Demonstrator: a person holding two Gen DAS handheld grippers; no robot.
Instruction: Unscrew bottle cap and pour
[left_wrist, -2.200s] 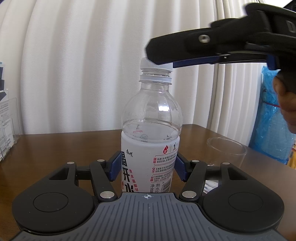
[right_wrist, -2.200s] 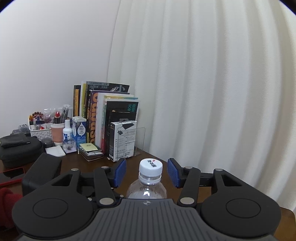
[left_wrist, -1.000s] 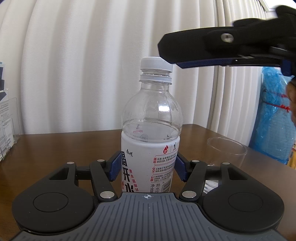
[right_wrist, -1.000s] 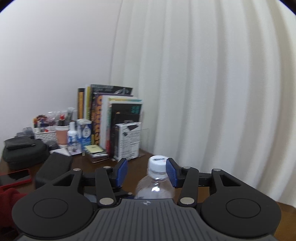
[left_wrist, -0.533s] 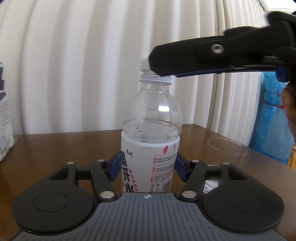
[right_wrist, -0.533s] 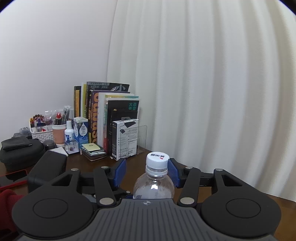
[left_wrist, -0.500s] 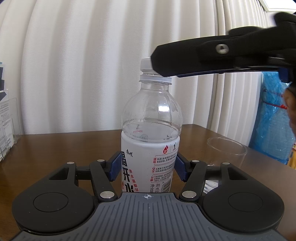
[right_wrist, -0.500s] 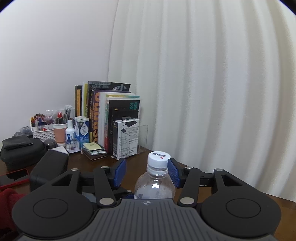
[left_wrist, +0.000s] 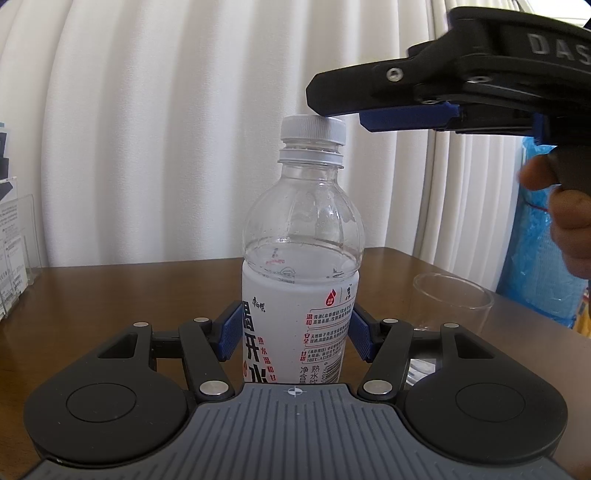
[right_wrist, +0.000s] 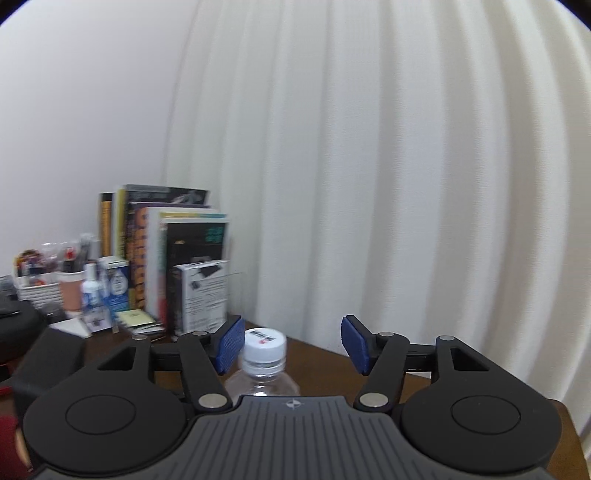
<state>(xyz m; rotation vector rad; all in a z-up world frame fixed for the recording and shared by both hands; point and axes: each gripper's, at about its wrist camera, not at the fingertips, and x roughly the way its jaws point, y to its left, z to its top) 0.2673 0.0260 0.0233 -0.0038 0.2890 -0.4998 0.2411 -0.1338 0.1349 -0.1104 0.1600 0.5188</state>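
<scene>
A clear plastic bottle (left_wrist: 301, 258) with a white label and some water stands upright on the brown table (left_wrist: 129, 291). Its white cap (left_wrist: 313, 129) is on the neck. My left gripper (left_wrist: 295, 334) is shut on the bottle's labelled body. My right gripper (right_wrist: 291, 343) is open and raised just above cap height. The cap (right_wrist: 265, 347) sits beside its left pad, apart from the right pad. From the left wrist view the right gripper (left_wrist: 424, 99) hovers at the upper right of the cap. A clear empty glass (left_wrist: 452, 306) stands right of the bottle.
Books (right_wrist: 162, 254), a boxed item (right_wrist: 201, 295), small bottles and a pen basket (right_wrist: 40, 280) stand at the table's far left. A white curtain (right_wrist: 369, 184) hangs behind. A blue plastic bag (left_wrist: 546, 251) is at the right, past the table edge.
My right gripper has opened wide, let go of the cap, lifted slightly and shifted right. The cap stays on the bottle. The left gripper and bottle have not moved.
</scene>
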